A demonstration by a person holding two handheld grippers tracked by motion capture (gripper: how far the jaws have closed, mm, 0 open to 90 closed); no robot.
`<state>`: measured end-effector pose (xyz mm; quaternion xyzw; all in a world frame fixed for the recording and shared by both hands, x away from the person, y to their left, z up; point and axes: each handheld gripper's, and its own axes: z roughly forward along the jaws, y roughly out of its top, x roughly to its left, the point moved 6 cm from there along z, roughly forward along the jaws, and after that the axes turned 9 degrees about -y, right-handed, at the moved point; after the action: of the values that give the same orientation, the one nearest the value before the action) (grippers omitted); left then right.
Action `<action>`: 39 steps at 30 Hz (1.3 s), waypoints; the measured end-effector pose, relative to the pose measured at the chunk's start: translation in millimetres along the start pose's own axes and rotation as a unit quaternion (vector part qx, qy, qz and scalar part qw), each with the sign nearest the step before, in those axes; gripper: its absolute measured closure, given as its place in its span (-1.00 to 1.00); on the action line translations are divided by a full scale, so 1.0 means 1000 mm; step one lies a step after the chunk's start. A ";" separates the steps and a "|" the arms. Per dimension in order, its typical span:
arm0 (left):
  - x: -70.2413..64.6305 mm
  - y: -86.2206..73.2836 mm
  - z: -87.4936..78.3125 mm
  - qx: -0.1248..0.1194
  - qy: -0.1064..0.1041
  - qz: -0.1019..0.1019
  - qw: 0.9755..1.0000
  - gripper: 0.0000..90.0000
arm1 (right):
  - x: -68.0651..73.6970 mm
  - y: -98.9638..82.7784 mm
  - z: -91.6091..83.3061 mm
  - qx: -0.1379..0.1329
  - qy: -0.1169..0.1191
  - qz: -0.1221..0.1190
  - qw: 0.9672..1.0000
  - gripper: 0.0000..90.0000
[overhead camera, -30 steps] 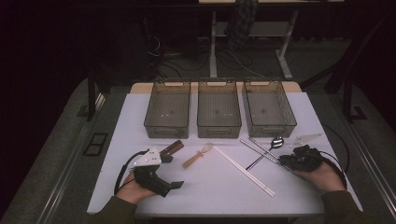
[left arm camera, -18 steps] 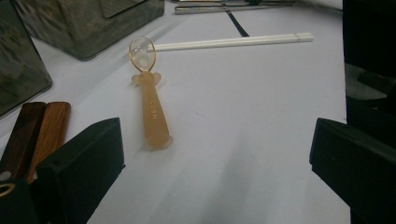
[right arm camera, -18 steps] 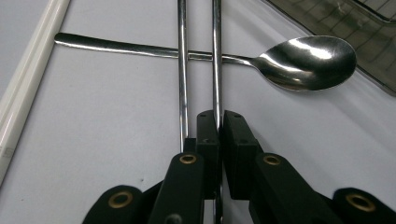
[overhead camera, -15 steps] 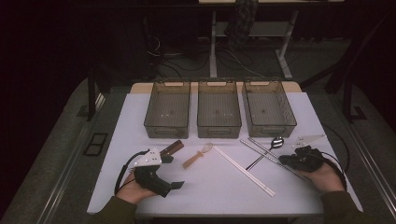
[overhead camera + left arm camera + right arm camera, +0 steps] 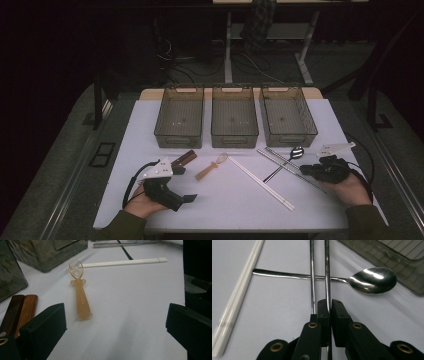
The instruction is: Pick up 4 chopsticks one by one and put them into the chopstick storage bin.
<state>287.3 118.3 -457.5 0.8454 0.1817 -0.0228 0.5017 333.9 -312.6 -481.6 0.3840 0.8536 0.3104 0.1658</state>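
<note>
Three smoky grey bins sit in a row at the back of the white surface (image 5: 150,115): the left bin (image 5: 179,117), the middle bin (image 5: 234,117) and the right bin (image 5: 287,115). Each shows a bare ribbed floor, nothing lying inside.

Taking the middle bin as the marker: just in front of it lies an amber plastic spoon (image 5: 212,167), with a pair of white chopsticks (image 5: 260,182) slanting away from it toward the near right. In front of the right bin lie the metal chopsticks (image 5: 290,167), and a metal spoon (image 5: 285,161) runs crosswise under them, its bowl near that bin's front wall. In front of the left bin lies a pair of dark wooden chopsticks (image 5: 182,159).

Over to the right hand-held gripper (image 5: 328,307): jaws clenched almost together, having just been closing, and one rod of the metal chopsticks runs straight into the narrow slot between them, pinched there, while the other rod passes along the outside of the left jaw. The rods lie flat on the surface.

The left hand-held gripper (image 5: 192,198) rests on the surface well in front of the left bin, jaws spread wide and released, nothing between them; the amber spoon lies ahead of it, apart.
</note>
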 end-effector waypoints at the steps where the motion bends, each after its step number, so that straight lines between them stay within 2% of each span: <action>1: 0.000 0.000 0.000 0.001 0.000 0.000 1.000 -0.97 | 0.000 0.001 -0.001 -0.003 0.001 0.001 1.000 0.89; 4: 0.000 0.000 0.000 0.001 0.000 0.000 1.000 -0.97 | 0.000 0.004 -0.005 -0.013 0.004 0.002 1.000 0.89; 7: 0.000 0.000 0.000 0.000 0.000 0.000 1.000 -0.97 | 0.000 0.007 -0.011 -0.031 0.011 0.014 0.999 0.89; 14: 0.000 -0.001 0.001 0.002 -0.001 0.001 1.000 -0.97 | 0.000 0.011 -0.016 -0.047 0.018 0.020 0.999 0.89; 28: 0.003 -0.004 0.003 0.000 0.001 -0.006 1.000 -0.97 | 0.013 0.023 -0.021 -0.061 0.029 0.007 0.998 0.89; 39: 0.003 -0.004 0.003 0.002 0.000 -0.005 1.000 -0.97 | 0.024 0.037 -0.024 -0.084 0.048 0.002 0.995 0.89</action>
<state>289.3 118.1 -463.6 0.8455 0.1863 -0.0256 0.4997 326.7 -285.0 -440.2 0.3554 0.8308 0.3989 0.1559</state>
